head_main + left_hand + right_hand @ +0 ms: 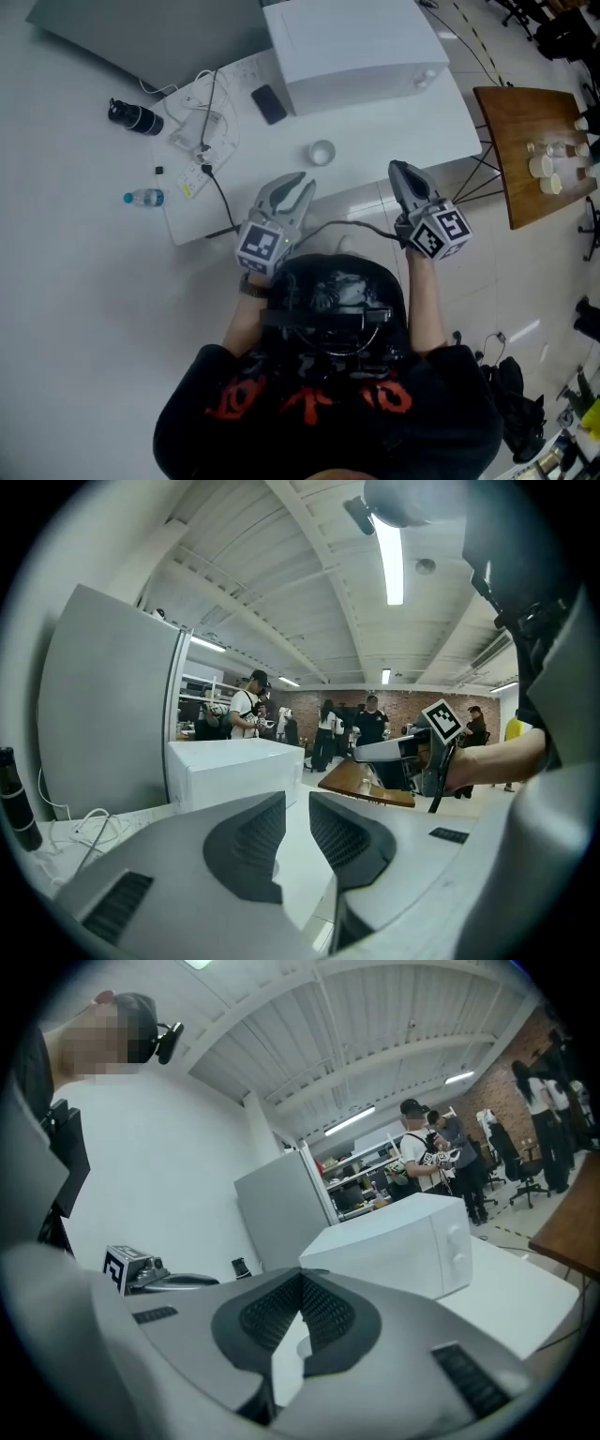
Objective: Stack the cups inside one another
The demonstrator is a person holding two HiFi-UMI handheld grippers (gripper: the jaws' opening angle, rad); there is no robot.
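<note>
Head view first: where is the cup sitting for you?

I have the cup (322,152) on the white table (394,141), out ahead of both tools, in the gap between the lines they point along. It sits nearer the left gripper (294,184) than the right gripper (397,169) and touches neither. From above I can't tell whether it is one cup or several nested.

What lies past it?

Further out from my tips is a white microwave (356,42), with a phone (269,103) just beside its near left corner. On the left gripper's outer side there's a power strip (202,141) with cables, and a small water bottle (143,198) lies well apart from that tool. Beyond the right gripper's outer side stands a wooden table (525,187), off the white one.

How does the left tool stand?

In the left gripper view its jaws are apart. I see a clear gap between the ribbed pads (253,836), with only bare table showing through it and nothing held. The right gripper shows off to its side, roughly level with it.

And the right one?

In the right gripper view its jaws are together, the pads (272,1316) meeting at the tips, and nothing is clamped between them. The microwave stands ahead of it, slightly to its outer side.
</note>
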